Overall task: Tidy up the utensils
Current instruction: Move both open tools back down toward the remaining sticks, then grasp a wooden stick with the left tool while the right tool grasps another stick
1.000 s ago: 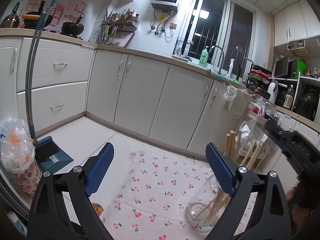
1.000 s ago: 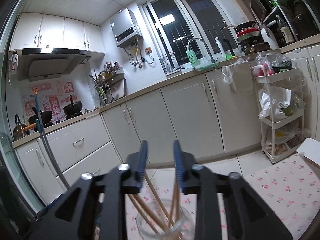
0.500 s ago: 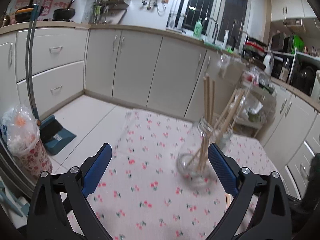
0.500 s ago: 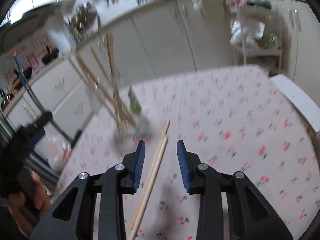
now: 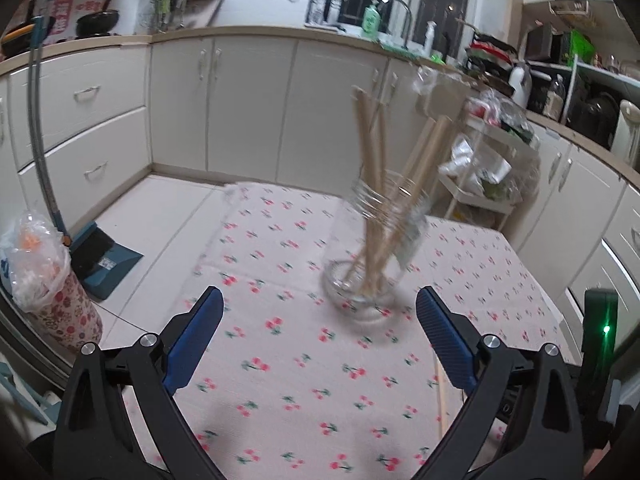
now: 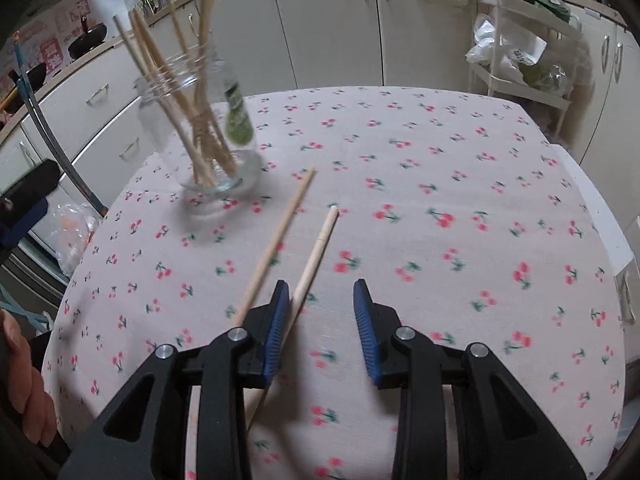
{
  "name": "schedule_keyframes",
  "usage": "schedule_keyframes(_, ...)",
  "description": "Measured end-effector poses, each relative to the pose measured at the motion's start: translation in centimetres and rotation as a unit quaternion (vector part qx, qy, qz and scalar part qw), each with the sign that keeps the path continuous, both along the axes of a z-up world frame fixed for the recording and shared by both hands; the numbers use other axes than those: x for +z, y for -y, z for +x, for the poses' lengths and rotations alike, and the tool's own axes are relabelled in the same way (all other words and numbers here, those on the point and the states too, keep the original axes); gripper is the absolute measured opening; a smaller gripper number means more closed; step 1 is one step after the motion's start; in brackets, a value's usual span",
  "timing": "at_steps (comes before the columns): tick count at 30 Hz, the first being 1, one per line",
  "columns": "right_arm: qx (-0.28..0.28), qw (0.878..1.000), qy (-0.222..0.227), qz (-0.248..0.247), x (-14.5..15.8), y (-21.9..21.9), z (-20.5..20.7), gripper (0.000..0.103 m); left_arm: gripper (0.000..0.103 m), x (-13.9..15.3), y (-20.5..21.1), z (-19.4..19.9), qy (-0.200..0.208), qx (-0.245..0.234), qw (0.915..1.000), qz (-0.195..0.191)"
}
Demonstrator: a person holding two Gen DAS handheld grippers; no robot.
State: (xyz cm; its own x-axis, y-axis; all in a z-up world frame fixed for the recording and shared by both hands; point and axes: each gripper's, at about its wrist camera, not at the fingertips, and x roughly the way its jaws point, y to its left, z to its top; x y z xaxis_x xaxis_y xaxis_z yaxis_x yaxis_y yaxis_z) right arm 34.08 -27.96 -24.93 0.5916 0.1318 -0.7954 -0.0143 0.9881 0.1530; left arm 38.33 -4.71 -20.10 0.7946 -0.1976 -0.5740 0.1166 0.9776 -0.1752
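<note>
A clear glass jar [image 5: 370,264] holding several wooden chopsticks [image 5: 374,168] stands upright on the cherry-print tablecloth [image 5: 280,360]. It also shows in the right wrist view [image 6: 208,136]. Two loose chopsticks [image 6: 316,256] lie on the cloth in front of the jar. My right gripper [image 6: 320,320] is open and empty, low over the near ends of those chopsticks; one passes under its left finger. My left gripper [image 5: 318,336] is wide open and empty, a short way in front of the jar.
White kitchen cabinets [image 5: 240,92] run behind the table. A dustpan and broom [image 5: 96,256] and a bagged bin [image 5: 44,280] stand on the floor at left. A white rack with bags [image 6: 520,48] stands beyond the table's far right corner.
Both grippers have tilted down from facing the cabinets toward the table. The right gripper has opened wider and come down near the two loose chopsticks. The left gripper stays open.
</note>
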Motion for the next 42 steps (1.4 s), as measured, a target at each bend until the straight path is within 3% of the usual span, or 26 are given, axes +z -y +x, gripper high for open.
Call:
schedule_keyframes(6,-0.014,1.000,-0.003,-0.004,0.1,1.9,-0.7,0.033,0.093,-1.7,5.3,1.2,-0.037,-0.054,0.9974,0.031)
schedule_keyframes(11,-0.051,0.998,-0.005,0.024,0.0,5.3,-1.9,0.030,0.090,-4.1,10.7,3.1,-0.075,-0.088,0.9886,0.097)
schedule_keyframes(13,-0.059,0.998,-0.003,0.031,0.0,6.3,-2.3,0.026,0.071,-5.5,12.2,4.1,-0.105,-0.095,0.9822,0.123)
schedule_keyframes(15,-0.060,0.997,-0.001,0.040,0.0,6.7,-2.5,0.026,0.044,-6.6,12.8,4.7,-0.135,-0.103,0.9768,0.131)
schedule_keyframes(16,-0.061,0.997,0.002,0.045,0.0,6.8,-2.5,0.026,0.043,-6.8,13.0,4.6,-0.137,-0.106,0.9760,0.132)
schedule_keyframes(18,-0.057,0.997,0.004,0.054,0.0,6.7,-2.5,0.026,0.016,-6.8,13.3,4.0,-0.133,-0.115,0.9741,0.143)
schedule_keyframes(20,-0.051,0.997,0.004,0.061,0.1,6.3,-2.3,0.026,0.005,-6.7,13.0,3.3,-0.138,-0.111,0.9730,0.148)
schedule_keyframes(27,-0.008,0.999,-0.006,0.045,0.2,3.0,-0.3,0.031,0.005,-6.5,8.4,0.7,-0.170,-0.086,0.9783,0.082)
schedule_keyframes(30,0.008,1.000,-0.001,0.006,0.0,1.5,0.6,0.031,0.006,-6.3,7.6,0.6,-0.170,-0.086,0.9788,0.076)
schedule_keyframes(31,0.015,1.000,-0.002,-0.001,0.0,1.2,0.7,0.026,0.006,-6.1,7.6,1.0,-0.166,-0.084,0.9794,0.078)
schedule_keyframes(33,0.041,0.999,-0.008,-0.004,0.0,0.8,0.7,0.011,0.014,-5.7,7.8,1.9,-0.162,-0.087,0.9798,0.079)
schedule_keyframes(36,0.053,0.998,-0.012,-0.005,0.0,0.9,0.4,0.010,0.034,-5.2,8.8,3.4,-0.144,-0.084,0.9814,0.095)
schedule_keyframes(42,0.045,0.999,-0.026,0.010,0.0,2.0,1.1,0.013,0.040,-6.0,10.0,5.6,-0.149,-0.085,0.9777,0.121)
